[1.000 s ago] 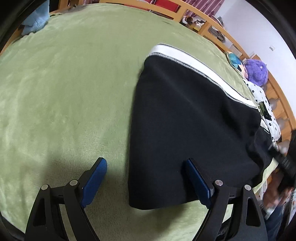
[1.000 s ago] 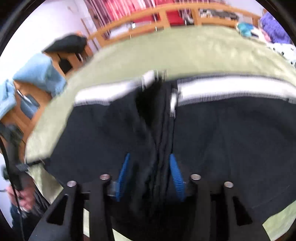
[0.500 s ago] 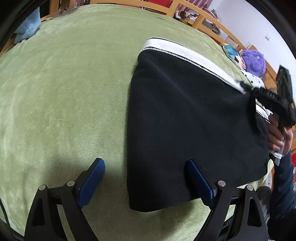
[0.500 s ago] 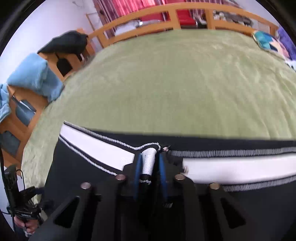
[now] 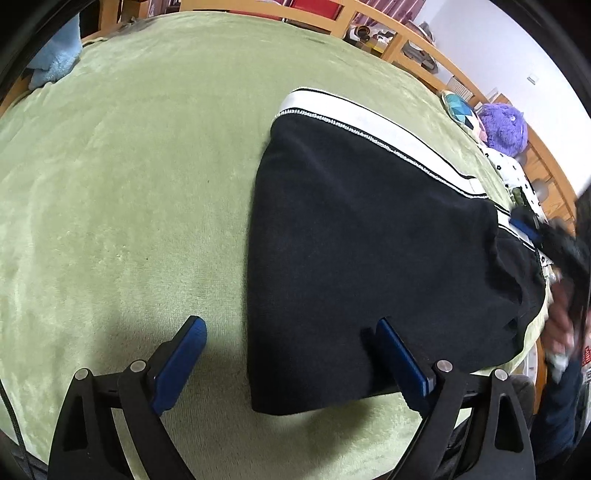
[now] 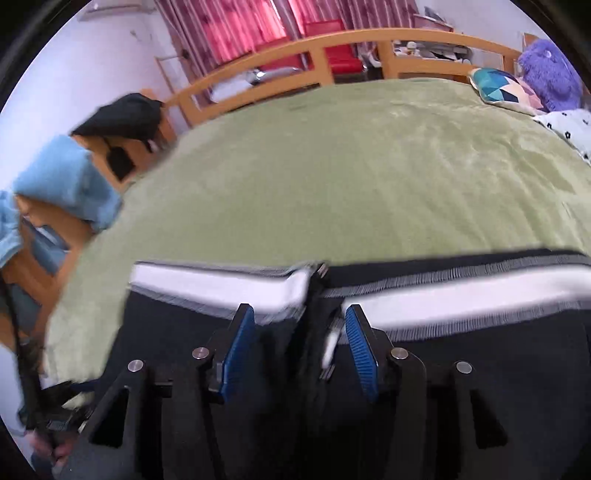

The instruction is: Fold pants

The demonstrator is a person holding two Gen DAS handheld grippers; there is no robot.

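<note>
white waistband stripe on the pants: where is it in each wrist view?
Left wrist: the waistband runs diagonally from upper centre down to the right edge, along the far side of the black pants.
Right wrist: the waistband is a blurred, nearly level band across the lower middle, just beyond the right tongs.
Shared landmark: the purple plush, upper right in both.

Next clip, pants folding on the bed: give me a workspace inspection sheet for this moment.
Surface: green blanket, smooth.
Job's things: black pants folded, white waistband at far edge.
Clutter: patterned cushion, purple plush, blue towel.
Grippers: left gripper open over the pants' near corner; right gripper just reopened, pads clear of the waistband.
Cables: dark cord at left edge.
Surroundings: wooden bed rail, red curtains.
</note>
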